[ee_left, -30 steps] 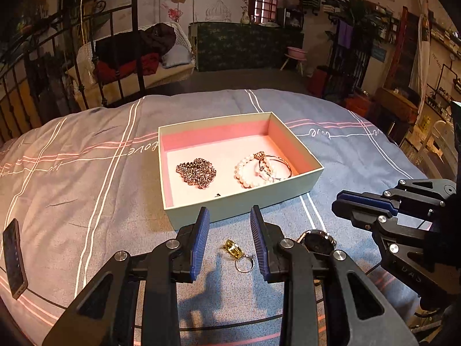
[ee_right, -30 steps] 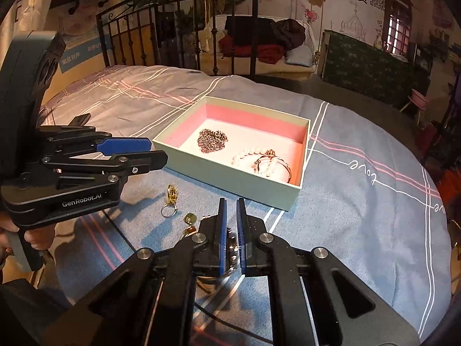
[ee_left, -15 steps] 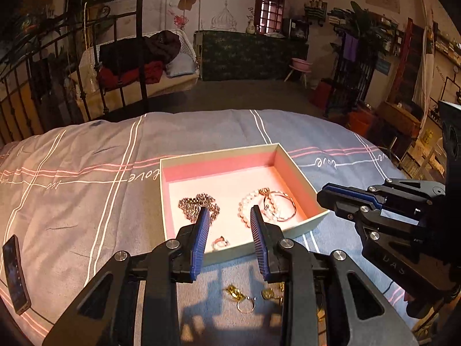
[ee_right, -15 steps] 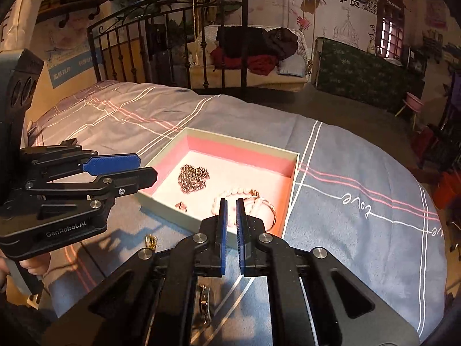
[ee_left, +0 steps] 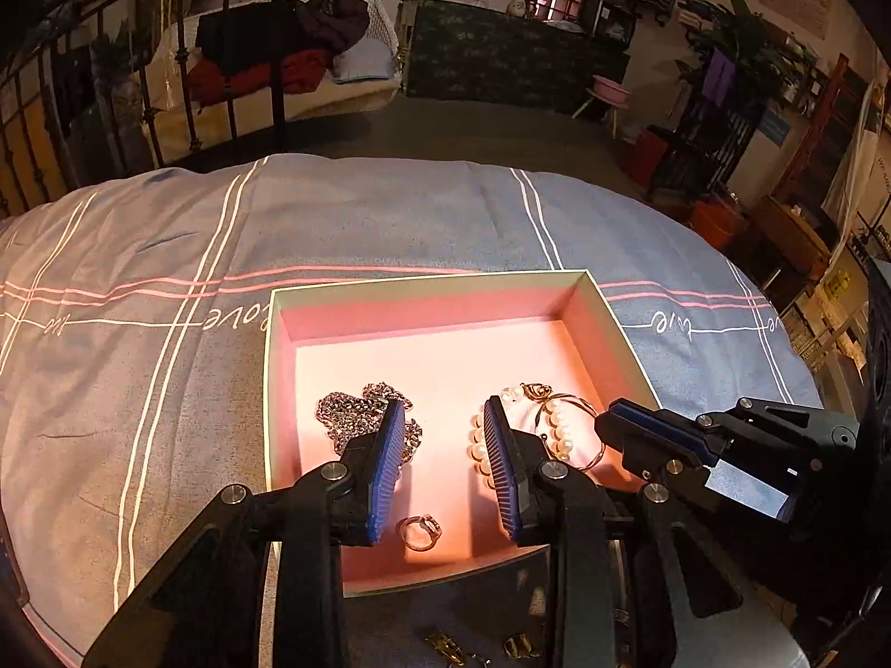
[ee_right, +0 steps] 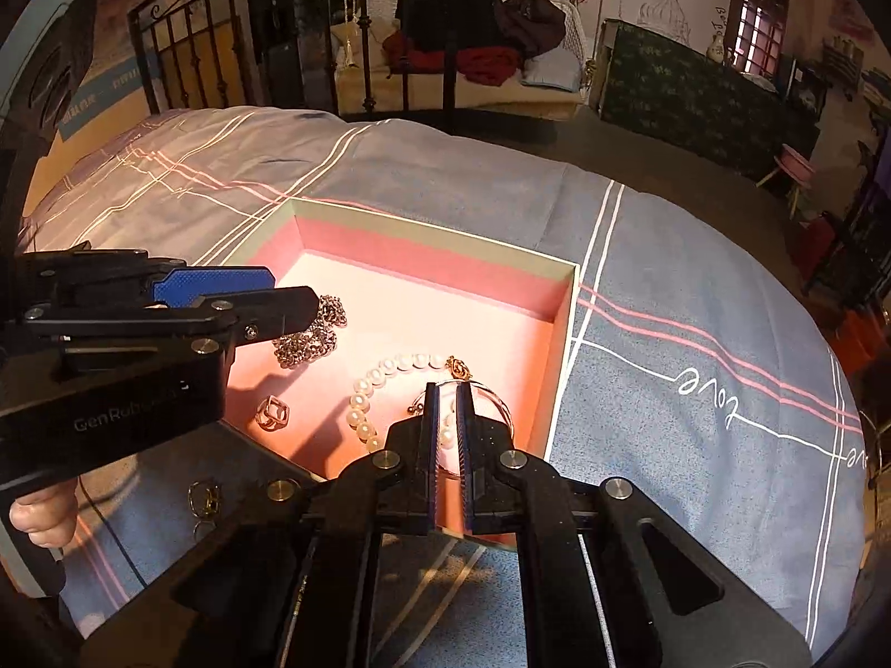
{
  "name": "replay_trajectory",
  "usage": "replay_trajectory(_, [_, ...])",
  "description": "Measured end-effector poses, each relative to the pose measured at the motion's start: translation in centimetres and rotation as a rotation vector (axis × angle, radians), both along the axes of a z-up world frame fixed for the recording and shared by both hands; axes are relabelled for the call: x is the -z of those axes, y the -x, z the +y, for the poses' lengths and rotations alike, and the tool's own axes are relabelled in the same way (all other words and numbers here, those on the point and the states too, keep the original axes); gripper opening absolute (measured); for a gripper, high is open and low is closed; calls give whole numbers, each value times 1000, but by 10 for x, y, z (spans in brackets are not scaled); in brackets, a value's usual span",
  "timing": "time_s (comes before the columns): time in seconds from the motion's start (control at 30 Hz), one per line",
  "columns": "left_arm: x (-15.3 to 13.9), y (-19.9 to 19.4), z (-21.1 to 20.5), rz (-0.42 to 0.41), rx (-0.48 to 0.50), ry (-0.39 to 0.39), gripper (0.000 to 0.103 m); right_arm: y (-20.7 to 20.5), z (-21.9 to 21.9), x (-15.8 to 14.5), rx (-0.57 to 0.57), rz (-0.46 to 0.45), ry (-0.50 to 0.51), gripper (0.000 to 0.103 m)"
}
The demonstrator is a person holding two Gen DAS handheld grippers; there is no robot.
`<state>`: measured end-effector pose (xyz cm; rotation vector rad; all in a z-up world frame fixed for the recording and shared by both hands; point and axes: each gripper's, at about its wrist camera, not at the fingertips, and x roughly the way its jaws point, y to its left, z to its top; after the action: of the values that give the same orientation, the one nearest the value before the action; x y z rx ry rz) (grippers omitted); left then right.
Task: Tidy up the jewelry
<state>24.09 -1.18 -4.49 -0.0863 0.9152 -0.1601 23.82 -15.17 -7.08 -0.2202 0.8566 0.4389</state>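
A pale green box [ee_left: 423,283] with a pink lining [ee_right: 434,261] sits on the bed. Inside lie a silver chain [ee_left: 356,417] [ee_right: 312,337], a pearl bracelet [ee_left: 479,445] [ee_right: 367,389], a thin gold bangle [ee_left: 579,434] and a small ring [ee_left: 420,531] [ee_right: 272,413]. My left gripper [ee_left: 442,465] is open and empty above the box's near half. My right gripper [ee_right: 447,426] is nearly shut over the box's near right corner; I cannot see anything held between its pads. Gold pieces [ee_left: 445,646] [ee_right: 205,495] lie on the cover in front of the box.
The box rests on a grey-blue bed cover [ee_left: 167,367] with white and pink stripes. A black metal bed rail [ee_right: 234,44] stands at the far left. Furniture and shelves fill the room beyond the bed.
Both grippers have risen and moved forward from the cover in front of the box to above the box. A small ring now lies in the box's near part.
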Motion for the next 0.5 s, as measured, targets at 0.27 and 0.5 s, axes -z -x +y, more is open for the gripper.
replay_trajectory(0.27, [-1, -4, 5, 5, -21, 3, 29, 2, 1, 0, -1, -3, 5, 7])
replay_trajectory(0.5, [-14, 4, 10, -58, -76, -6, 97, 13, -6, -5, 4, -5, -9, 44])
